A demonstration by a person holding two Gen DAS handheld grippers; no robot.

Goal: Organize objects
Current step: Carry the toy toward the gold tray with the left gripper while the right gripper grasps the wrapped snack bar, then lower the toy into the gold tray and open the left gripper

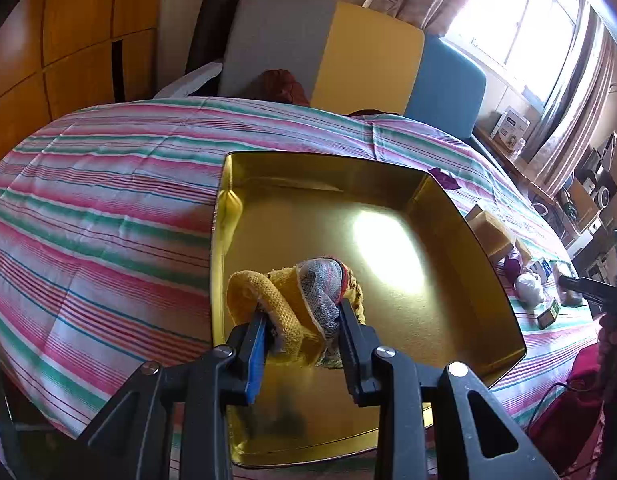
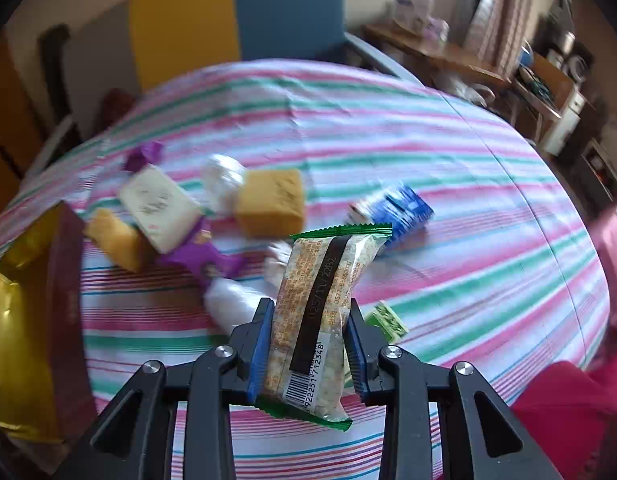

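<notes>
Item one: yellow knitted cloth bundle with grey mesh patch [image 1: 304, 304], pinched between the closed jaws of the left hand-held gripper [image 1: 302, 320] and hanging just above the floor of the gold-coloured shallow metal tin [image 1: 460, 216], which lies directly ahead of and beneath it and looks bare inside. Item two: clear-and-green wrapped snack bar with black stripe and barcode [image 2: 316, 320], clamped upright in the right hand-held gripper [image 2: 308, 320], jaws narrowed onto its sides, raised off the striped pink-green-white cloth-covered bench [image 2: 488, 220]. Ahead and left of that gripper, unsorted: yellow sponge blocks [image 2: 270, 202], purple wrappers [image 2: 196, 256], white packets [image 2: 222, 180]; ahead right, blue packet [image 2: 396, 210]. Judgement: sorting barely begun, most items remain outside the tin.
</notes>
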